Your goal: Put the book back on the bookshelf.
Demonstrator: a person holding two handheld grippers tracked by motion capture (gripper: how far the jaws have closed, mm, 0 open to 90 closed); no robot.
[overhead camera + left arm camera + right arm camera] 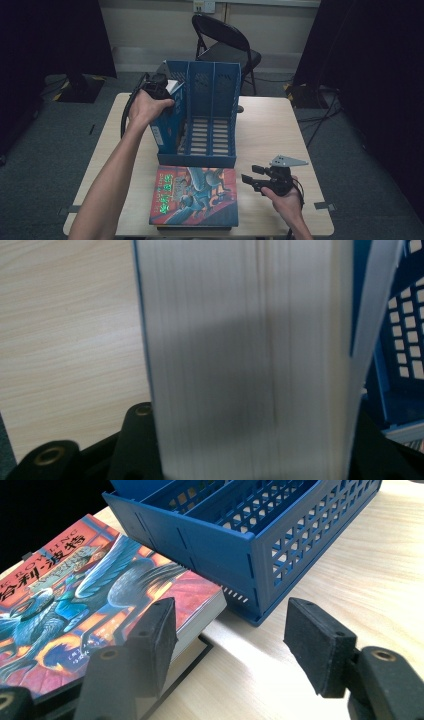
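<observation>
A thick blue-covered book (165,127) stands tilted at the left end of the blue file rack (227,85). I cannot tell whether it is inside the left slot or against the rack's outer wall. My left gripper (162,92) grips it from above. In the left gripper view the book's white page block (250,340) spans the gap between the jaws. A book with a colourful cover (195,197) lies flat in front of the rack. My right gripper (251,174) hovers open just right of it. Its pads (320,650) are apart, and the book's corner (200,605) is by the left one.
The rack (210,545) has three slots and sits mid-table. A dark flat thing (192,657) lies under the colourful book. The wooden table (270,125) is bare to the right of the rack. A black folding chair (225,45) stands beyond the far edge.
</observation>
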